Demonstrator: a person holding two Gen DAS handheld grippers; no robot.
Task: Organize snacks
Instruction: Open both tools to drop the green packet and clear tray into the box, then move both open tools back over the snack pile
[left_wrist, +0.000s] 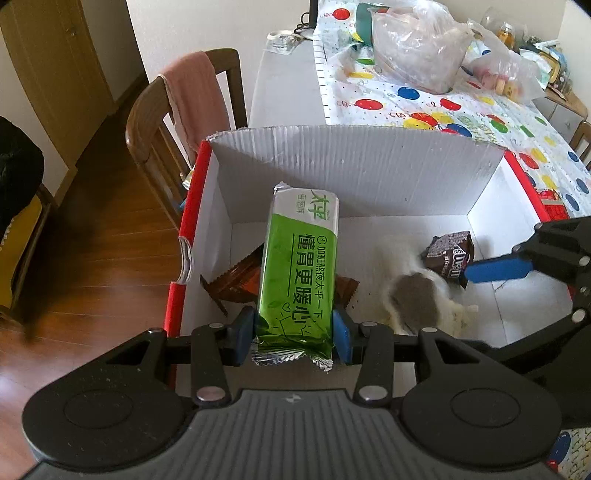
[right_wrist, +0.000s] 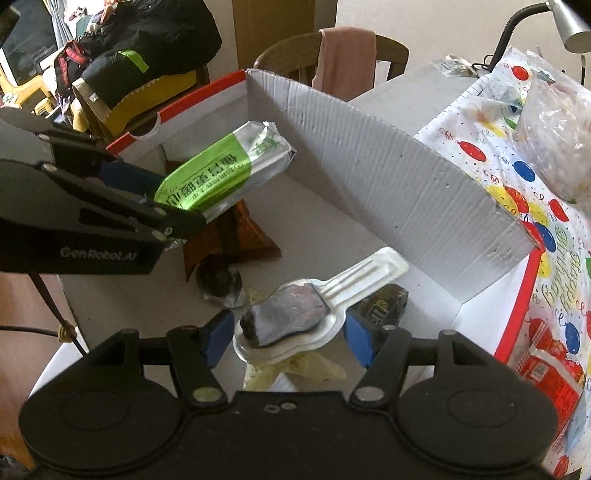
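We've got the green biscuit pack (left_wrist: 299, 273) clamped in the left gripper (left_wrist: 295, 332), over the white box (left_wrist: 351, 166). The right gripper (right_wrist: 291, 336) has its jaws around a clear-wrapped snack (right_wrist: 284, 321), though we can't tell if they're squeezing it. Probably best to lower both gently, then let go flat.

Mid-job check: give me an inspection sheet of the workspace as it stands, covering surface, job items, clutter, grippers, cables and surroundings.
Surface: white table, partly under a balloon-print cloth.
Job's things: white cardboard box with red outer sides; inside lie a brown wrapper, a dark M&M's pack and a clear blister pack holding a dark snack.
Clutter: plastic bags and jars on the cloth.
Grippers: left gripper shut on the green biscuit pack above the box; right gripper straddles the blister pack, grip unclear.
Cables: black cords at the table's far end.
Surroundings: wooden chair with pink towel; wood floor; desk lamp.
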